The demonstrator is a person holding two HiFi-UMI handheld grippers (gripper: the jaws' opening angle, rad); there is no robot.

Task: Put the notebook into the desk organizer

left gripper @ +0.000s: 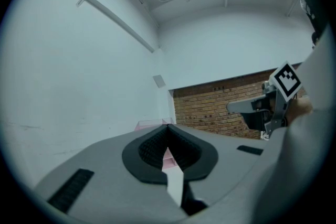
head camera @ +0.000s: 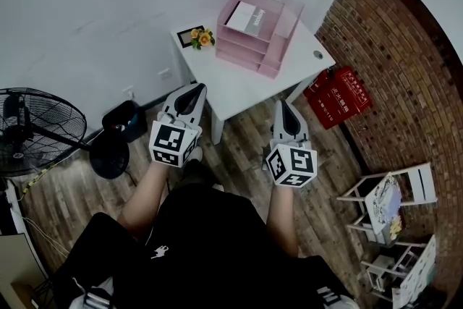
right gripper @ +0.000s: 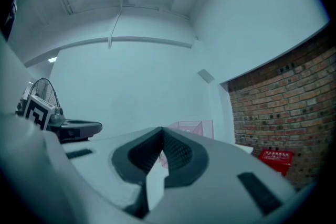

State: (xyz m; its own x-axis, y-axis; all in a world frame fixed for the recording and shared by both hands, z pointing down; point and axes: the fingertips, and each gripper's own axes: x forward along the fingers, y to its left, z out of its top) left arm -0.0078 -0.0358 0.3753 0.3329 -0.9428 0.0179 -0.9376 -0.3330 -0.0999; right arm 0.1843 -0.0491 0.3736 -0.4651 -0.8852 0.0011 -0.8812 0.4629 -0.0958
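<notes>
The pink see-through desk organizer (head camera: 260, 32) stands on a small white table (head camera: 239, 87) against the wall. A white and grey notebook (head camera: 247, 18) lies in its top tier. Both grippers are held level in front of the table, short of its near edge. My left gripper (head camera: 194, 89) is shut and empty; in its own view the left gripper (left gripper: 168, 126) has its jaw tips meeting, with the organizer (left gripper: 149, 124) beyond. My right gripper (head camera: 283, 105) is also shut with nothing in it. In the right gripper view the right gripper (right gripper: 161, 130) points toward the organizer (right gripper: 191, 127).
A small framed picture (head camera: 189, 35) and yellow flowers (head camera: 202, 37) sit at the table's left corner. A black fan (head camera: 29, 130) stands on the wooden floor to the left. A red box (head camera: 337, 96) leans by the brick wall, and a white rack (head camera: 387, 202) stands at right.
</notes>
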